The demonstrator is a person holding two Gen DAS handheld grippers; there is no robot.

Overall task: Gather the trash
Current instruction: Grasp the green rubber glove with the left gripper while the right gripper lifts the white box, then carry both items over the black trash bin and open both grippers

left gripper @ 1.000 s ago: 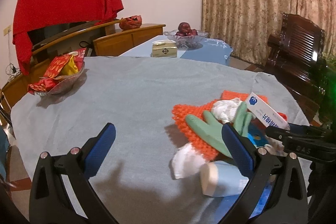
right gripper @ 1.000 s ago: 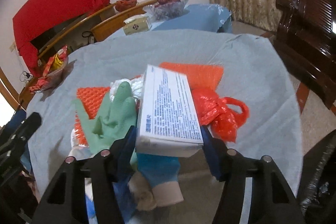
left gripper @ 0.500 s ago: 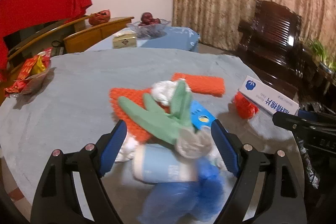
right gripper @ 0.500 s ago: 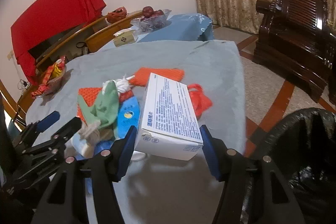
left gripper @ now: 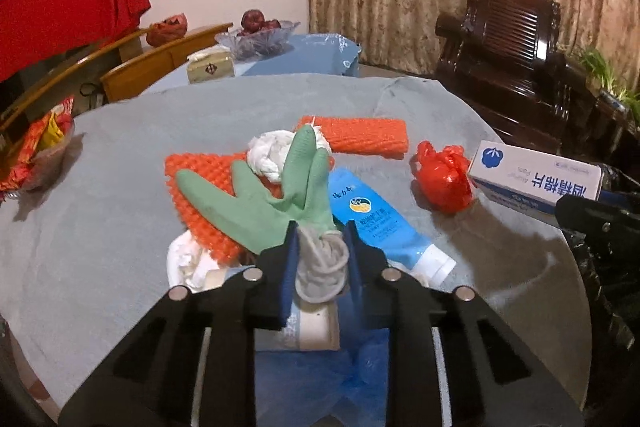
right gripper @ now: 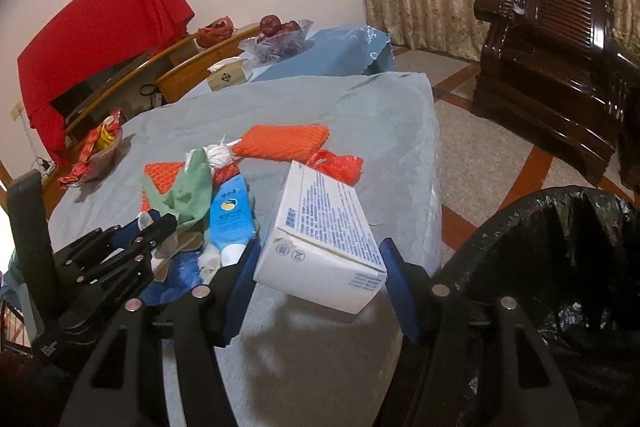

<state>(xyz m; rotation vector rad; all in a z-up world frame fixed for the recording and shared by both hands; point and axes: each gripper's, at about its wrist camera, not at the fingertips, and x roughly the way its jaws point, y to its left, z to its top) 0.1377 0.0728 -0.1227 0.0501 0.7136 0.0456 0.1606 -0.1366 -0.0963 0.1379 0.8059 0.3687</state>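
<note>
My left gripper [left gripper: 320, 239] is shut on the grey cuff of a green rubber glove [left gripper: 276, 187] that lies on the trash pile. My right gripper [right gripper: 320, 251] is shut on a white box with blue print [right gripper: 324, 235], held above the table's near right edge beside a bin lined with a black bag [right gripper: 560, 267]. The box also shows in the left wrist view [left gripper: 536, 175]. The pile holds orange foam netting [left gripper: 356, 135], a white rag [left gripper: 276, 151], a blue tube [left gripper: 380, 223] and a red plastic bag [left gripper: 440, 175].
The round table has a grey cloth [left gripper: 160, 115]. A snack bowl [left gripper: 36, 155] sits at its left edge. A tissue box [left gripper: 210, 67] and fruit bowl [left gripper: 258, 31] stand on a farther table. A dark wooden armchair [right gripper: 560, 47] is at the right.
My left gripper moved onto the pile and shut on the green glove's cuff. My right gripper carried the white box off the pile to the right, toward the black-lined bin.
</note>
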